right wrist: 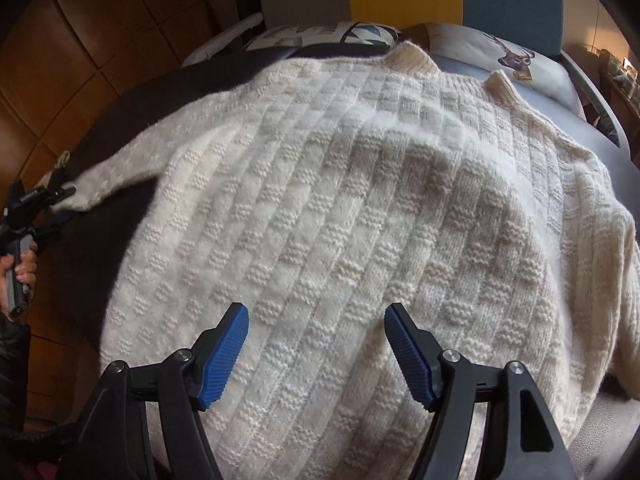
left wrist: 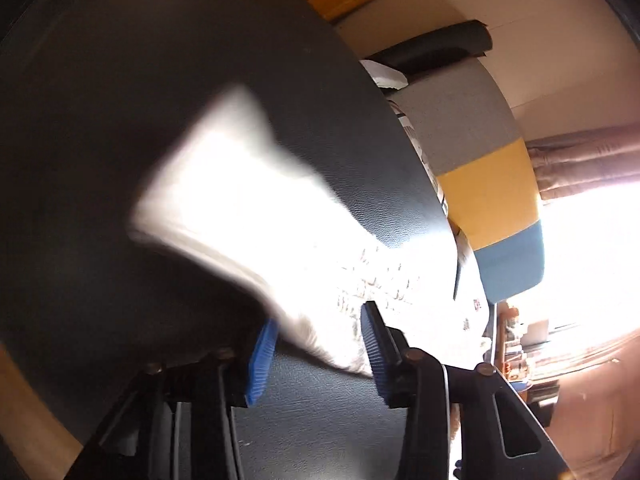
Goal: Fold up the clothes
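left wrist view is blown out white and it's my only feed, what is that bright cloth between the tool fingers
observer: A sleeve of a cream knitted sweater; the right wrist view shows the left tool at its cuff.
operator: is the body folded yet
observer: No, it lies spread out, collar on the far side.
operator: where's the right tool
observer: The right tool is open, over the sweater's body.
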Demonstrator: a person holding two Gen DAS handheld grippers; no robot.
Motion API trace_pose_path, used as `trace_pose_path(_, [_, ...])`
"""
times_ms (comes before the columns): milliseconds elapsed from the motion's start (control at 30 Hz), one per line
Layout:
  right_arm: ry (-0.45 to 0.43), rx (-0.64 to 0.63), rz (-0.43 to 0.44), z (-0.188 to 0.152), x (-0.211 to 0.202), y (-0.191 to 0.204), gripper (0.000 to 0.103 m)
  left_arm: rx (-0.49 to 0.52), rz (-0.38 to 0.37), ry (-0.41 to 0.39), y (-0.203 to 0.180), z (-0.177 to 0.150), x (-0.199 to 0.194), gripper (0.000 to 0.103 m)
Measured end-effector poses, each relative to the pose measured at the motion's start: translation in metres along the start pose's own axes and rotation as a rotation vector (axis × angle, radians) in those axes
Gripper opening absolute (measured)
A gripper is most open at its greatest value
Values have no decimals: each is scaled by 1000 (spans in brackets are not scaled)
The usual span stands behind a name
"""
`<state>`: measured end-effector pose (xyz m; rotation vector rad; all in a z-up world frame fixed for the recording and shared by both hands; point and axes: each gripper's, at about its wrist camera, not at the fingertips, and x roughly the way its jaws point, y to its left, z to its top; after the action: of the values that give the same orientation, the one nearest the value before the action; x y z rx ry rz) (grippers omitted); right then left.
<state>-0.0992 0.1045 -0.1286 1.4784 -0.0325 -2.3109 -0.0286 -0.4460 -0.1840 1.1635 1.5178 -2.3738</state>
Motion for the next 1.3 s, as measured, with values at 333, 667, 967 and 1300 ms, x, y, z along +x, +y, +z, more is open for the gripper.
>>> trace_pose_path(333, [-117, -28, 54, 90, 5, 18, 73, -18, 148, -55, -12, 0, 8, 9])
trace_pose_path(667, [13, -59, -94, 150, 111, 32, 84, 8, 275, -97, -11, 15, 6, 9])
trace_pose_path(967, [-27, -13, 55, 147, 84, 22, 90, 183, 353, -160, -53, 24, -18, 16])
trace_pose_path(1300, [-146, 65, 68, 121, -33, -120, 81, 855, 92, -10, -237, -71, 45, 46])
